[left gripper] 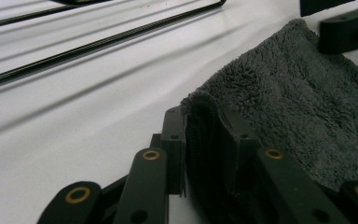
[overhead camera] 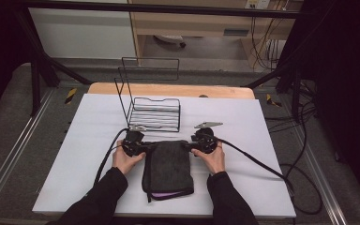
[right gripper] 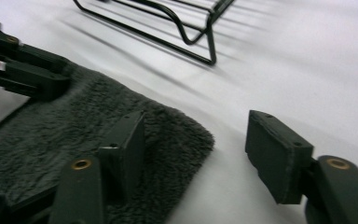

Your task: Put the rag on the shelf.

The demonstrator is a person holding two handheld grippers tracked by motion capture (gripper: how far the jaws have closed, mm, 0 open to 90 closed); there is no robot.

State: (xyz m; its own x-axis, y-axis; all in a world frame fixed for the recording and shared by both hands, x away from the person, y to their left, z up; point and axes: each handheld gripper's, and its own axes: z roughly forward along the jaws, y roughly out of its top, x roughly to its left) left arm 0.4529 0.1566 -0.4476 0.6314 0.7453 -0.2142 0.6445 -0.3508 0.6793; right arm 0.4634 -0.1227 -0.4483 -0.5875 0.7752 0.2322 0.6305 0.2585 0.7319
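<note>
A dark grey folded towel [overhead camera: 168, 164] lies flat on the white tabletop [overhead camera: 75, 140], with a purple edge showing at its near end. My left gripper [overhead camera: 146, 147] is at the towel's far left corner. In the left gripper view its jaws [left gripper: 205, 122] pinch that corner of the towel [left gripper: 298, 93] between them. My right gripper [overhead camera: 188, 145] is at the far right corner. In the right gripper view it [right gripper: 196, 135] stands open: one jaw rests on the towel [right gripper: 74, 130], the other is on the bare table beside the corner.
A black wire rack [overhead camera: 154, 112] stands just beyond the towel, close to both grippers; its bars [right gripper: 186, 28] run across the top of the right gripper view. Cables trail off to the left and right. A wooden edge borders the table's far side.
</note>
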